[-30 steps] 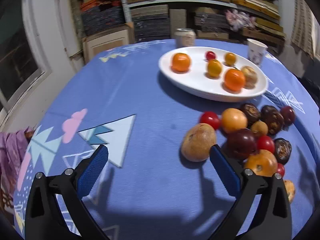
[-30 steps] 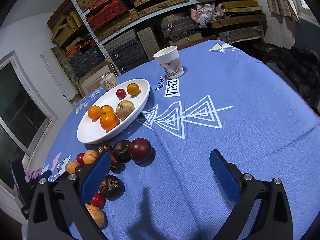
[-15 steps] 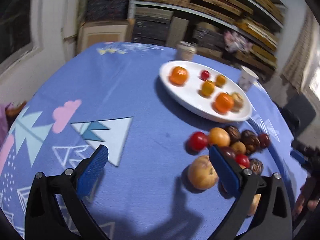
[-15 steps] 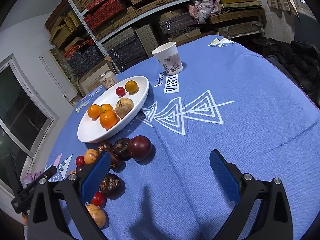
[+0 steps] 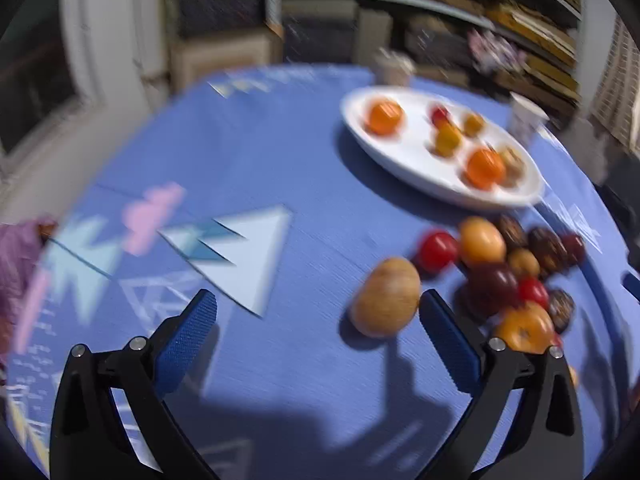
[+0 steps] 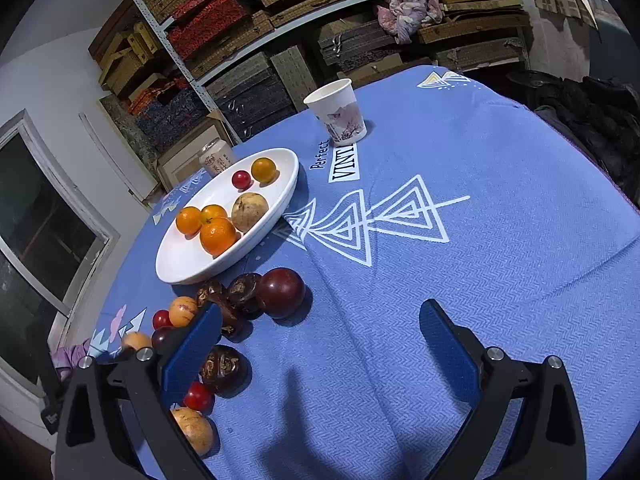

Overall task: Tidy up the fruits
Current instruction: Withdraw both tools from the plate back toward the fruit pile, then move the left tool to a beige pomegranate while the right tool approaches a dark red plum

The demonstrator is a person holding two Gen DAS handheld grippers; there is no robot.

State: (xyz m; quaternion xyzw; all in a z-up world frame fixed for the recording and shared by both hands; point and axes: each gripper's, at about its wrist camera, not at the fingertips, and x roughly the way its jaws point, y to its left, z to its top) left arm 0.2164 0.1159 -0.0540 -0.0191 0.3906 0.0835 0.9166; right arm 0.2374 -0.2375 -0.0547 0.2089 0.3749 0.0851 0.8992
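Two grippers are out over the blue tablecloth [image 6: 500,240], both with jaws spread wide and holding nothing. Up close, the left gripper [image 5: 318,312] hangs low, its right pad just beside a tan, pear-like fruit [image 5: 387,298] sitting on the cloth; that view is smeared with blur. The right gripper [image 6: 320,328] hovers above bare cloth, its left pad overlapping a loose heap of fruit [image 6: 240,300]: dark brown ones, a maroon ball [image 6: 281,292], small red ones. Beyond the heap, the white dish [image 6: 180,260] carries oranges, a tan fruit and a little red one. Farther back stand a paper cup [image 6: 338,110] and a small jar [image 6: 216,157], then the shelves [image 6: 280,20].
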